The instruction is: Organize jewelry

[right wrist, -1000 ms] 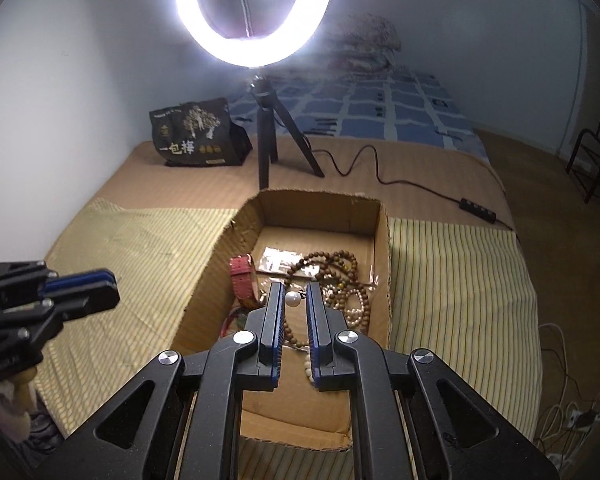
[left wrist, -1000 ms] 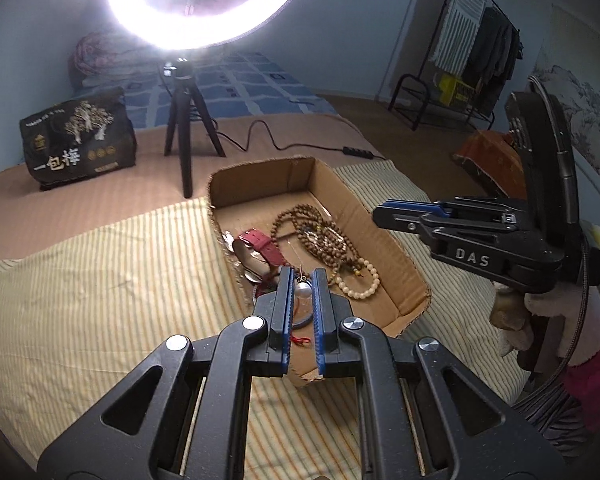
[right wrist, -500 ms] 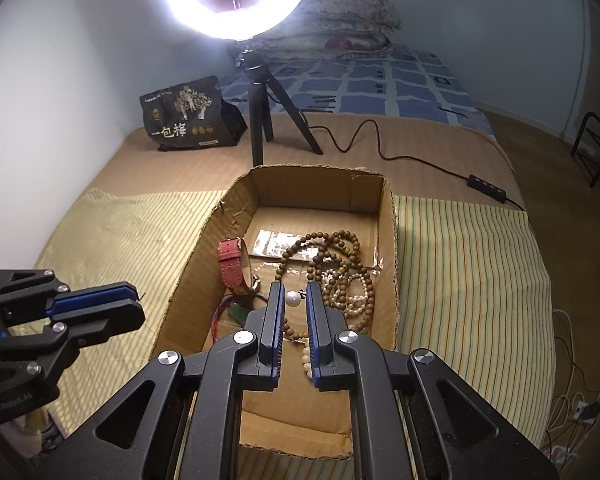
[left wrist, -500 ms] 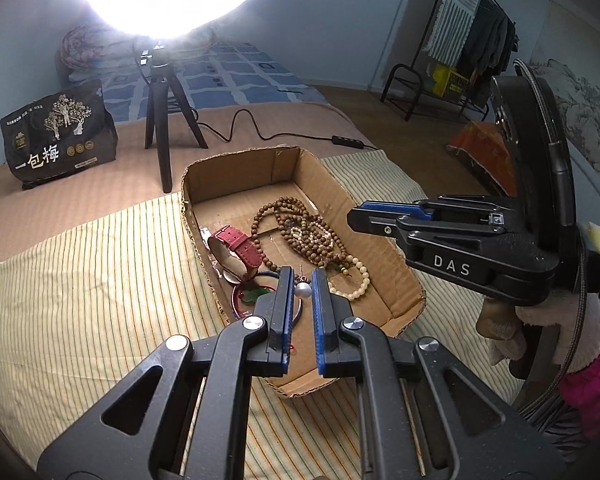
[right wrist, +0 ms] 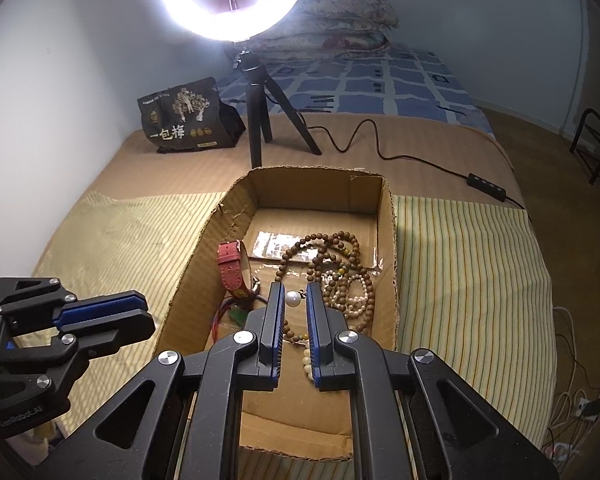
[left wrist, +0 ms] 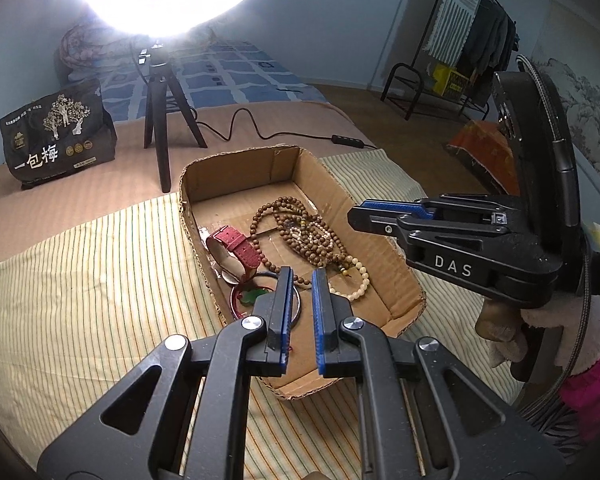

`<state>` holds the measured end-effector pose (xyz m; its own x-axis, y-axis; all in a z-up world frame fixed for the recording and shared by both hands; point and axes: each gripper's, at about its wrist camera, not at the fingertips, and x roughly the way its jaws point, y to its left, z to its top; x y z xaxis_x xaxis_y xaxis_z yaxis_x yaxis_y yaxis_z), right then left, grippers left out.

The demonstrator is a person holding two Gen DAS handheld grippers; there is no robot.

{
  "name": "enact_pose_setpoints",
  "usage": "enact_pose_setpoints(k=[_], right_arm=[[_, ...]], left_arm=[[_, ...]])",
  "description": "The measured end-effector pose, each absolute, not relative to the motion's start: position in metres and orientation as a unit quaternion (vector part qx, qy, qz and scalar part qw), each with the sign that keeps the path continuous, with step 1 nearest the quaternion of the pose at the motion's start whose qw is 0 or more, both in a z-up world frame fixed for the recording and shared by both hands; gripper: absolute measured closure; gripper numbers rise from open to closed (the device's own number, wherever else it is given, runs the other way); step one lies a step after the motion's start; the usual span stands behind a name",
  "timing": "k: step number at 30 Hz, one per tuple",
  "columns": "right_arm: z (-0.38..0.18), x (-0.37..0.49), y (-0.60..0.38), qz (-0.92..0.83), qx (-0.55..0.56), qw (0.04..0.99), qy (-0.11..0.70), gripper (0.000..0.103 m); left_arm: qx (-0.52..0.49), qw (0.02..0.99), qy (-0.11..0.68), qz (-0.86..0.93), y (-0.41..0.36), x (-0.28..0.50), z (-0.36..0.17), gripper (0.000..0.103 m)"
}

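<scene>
Left gripper (left wrist: 302, 272): jaws apart by a narrow gap with nothing between them. It sits bottom centre of the left wrist view, tips over the near end of the cardboard box (left wrist: 236, 160).
Right gripper (right wrist: 295, 285): jaws apart by a similar narrow gap, tips over the near half of the box.
Pearl (right wrist: 293, 299): small, round and white. It shows inside the right gripper's gap, nearer the picture-left pad and clear of the other. It appears to lie lower in the box rather than be gripped, but depth reads poorly here.
Red watch (right wrist: 232, 270): textured red strap, curled on edge against the box's picture-left wall.
Wooden bead strand (right wrist: 336, 240): long, brown and looped several times, at mid-box toward the right wall.
Cream bead bracelet (left wrist: 358, 286): pale round beads, touching the wooden strand at its near end.
Red bangle (left wrist: 236, 300): thin ring at the near-left corner of the box with a green piece inside it, partly hidden by the left gripper.
Box edges: open top, low walls and a ragged torn rim. The far third of the floor is bare.
Striped cloth (right wrist: 460, 260): yellow, lying under the box, with open stretches at picture left and right.
Ring light (right wrist: 172, 8): lit, top centre, on a black tripod (right wrist: 256, 120) just beyond the far wall of the box.
Black bag (right wrist: 180, 120): upper left, well apart from the box.
Cable (right wrist: 360, 128): runs from the tripod toward the right edge, behind the box.
</scene>
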<state>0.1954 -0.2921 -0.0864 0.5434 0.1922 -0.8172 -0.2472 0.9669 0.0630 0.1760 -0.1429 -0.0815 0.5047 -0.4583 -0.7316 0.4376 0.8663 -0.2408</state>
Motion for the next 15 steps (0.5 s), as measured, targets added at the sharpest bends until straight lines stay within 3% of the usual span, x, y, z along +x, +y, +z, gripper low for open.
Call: enact_pose_setpoints(k=[4,6,7,8,9,12,15], right_arm=[[-0.0866,0.1953,-0.2926,0.119,-0.032,0.879,0.461,0.093],[-0.0869,0.1952,-0.2931,0.119,-0.033,0.878,0.462,0.087],[-0.0869,0.1948,-0.293,0.119,-0.033,0.879,0.461,0.083],[-0.0867,0.1944,-0.2929,0.117,-0.035,0.879,0.461,0.081],[-0.0862,0.1944,-0.2929,0.115,-0.037,0.88,0.46,0.076],[-0.0838,0.1928,-0.2935,0.107,-0.04,0.884,0.454,0.059],[-0.0806,0.1922,-0.294,0.105,-0.041,0.886,0.45,0.057]], left_arm=[[-0.012,0.869,0.424,-0.252,-0.1417,0.1764,-0.081,0.096],[-0.012,0.87,0.425,-0.25,-0.1409,0.1769,-0.0814,0.095],[-0.012,0.871,0.425,-0.248,-0.1409,0.1764,-0.0814,0.088],[-0.013,0.871,0.424,-0.246,-0.1405,0.1761,-0.0816,0.075],[-0.014,0.873,0.422,-0.245,-0.1396,0.1754,-0.0812,0.069],[-0.014,0.875,0.42,-0.242,-0.1375,0.1742,-0.0798,0.067],[-0.016,0.877,0.417,-0.237,-0.1352,0.1741,-0.0781,0.067]])
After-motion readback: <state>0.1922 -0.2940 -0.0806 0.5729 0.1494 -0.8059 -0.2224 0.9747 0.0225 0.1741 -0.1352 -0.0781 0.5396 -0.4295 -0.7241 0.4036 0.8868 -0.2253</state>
